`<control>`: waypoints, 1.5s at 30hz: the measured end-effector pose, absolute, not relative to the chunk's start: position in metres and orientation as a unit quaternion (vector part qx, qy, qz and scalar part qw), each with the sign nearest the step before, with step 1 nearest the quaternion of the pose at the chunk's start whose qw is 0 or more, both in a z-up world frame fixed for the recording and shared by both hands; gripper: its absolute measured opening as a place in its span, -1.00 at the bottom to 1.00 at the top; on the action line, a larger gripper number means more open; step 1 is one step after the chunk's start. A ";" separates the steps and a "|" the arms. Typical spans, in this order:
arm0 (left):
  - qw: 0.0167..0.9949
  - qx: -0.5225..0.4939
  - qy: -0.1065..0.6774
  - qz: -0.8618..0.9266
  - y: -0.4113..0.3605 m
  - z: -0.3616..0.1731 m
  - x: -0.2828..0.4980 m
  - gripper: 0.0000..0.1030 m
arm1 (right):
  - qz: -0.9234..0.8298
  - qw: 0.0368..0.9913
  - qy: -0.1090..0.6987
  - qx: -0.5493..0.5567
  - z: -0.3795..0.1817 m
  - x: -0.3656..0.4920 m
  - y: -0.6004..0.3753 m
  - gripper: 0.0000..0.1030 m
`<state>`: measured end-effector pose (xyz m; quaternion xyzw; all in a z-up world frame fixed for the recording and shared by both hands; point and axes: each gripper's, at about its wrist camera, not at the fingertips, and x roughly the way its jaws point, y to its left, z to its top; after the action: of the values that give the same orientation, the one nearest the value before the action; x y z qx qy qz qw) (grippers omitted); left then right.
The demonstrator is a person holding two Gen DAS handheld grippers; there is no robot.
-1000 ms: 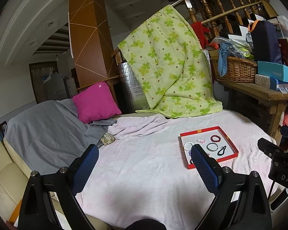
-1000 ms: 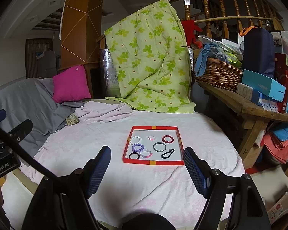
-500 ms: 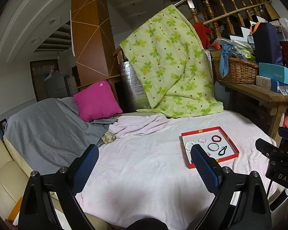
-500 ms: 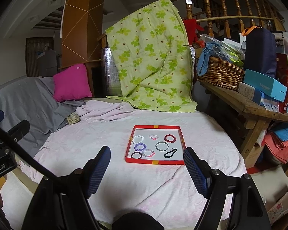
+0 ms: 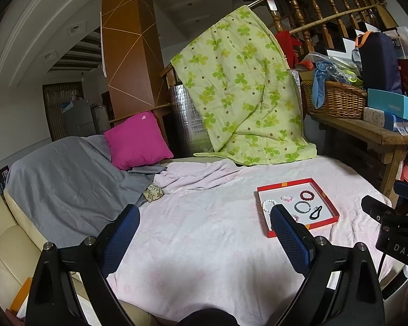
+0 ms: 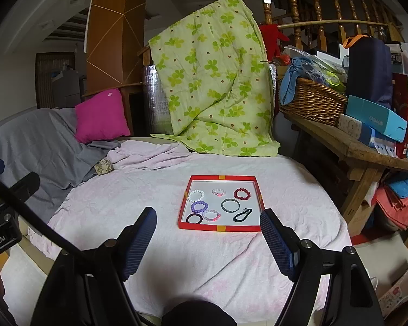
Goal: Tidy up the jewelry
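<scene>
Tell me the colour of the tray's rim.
The tray's rim is red with small orange-yellow tabs, clearest in the right wrist view.

Both wrist views forward, sharing tray (image 6: pixel 221 228)

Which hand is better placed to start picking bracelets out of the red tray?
Right. The right gripper is open, with the red tray centred ahead; from the left gripper the tray sits off to its right.

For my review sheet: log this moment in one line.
left gripper: open, empty | right gripper: open, empty | bracelets untouched in red tray
</scene>
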<state>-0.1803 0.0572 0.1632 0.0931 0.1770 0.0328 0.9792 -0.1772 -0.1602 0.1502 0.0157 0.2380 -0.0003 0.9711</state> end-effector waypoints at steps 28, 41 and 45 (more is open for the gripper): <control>0.970 0.086 0.221 0.053 0.038 0.140 -0.134 0.88 | 0.000 0.965 0.260 0.029 0.131 -0.133 -0.177 0.58; 0.963 0.064 0.259 0.034 0.026 0.113 -0.072 0.88 | -0.025 0.955 0.295 0.025 0.111 -0.093 -0.197 0.58; 0.961 0.068 0.266 0.034 0.023 0.107 -0.055 0.88 | -0.032 0.953 0.299 0.030 0.105 -0.080 -0.204 0.58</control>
<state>-0.0554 0.0234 0.1066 0.0682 0.2664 0.0339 0.9608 -0.0805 -0.2039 0.1055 0.0303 0.2993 -0.0325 0.9531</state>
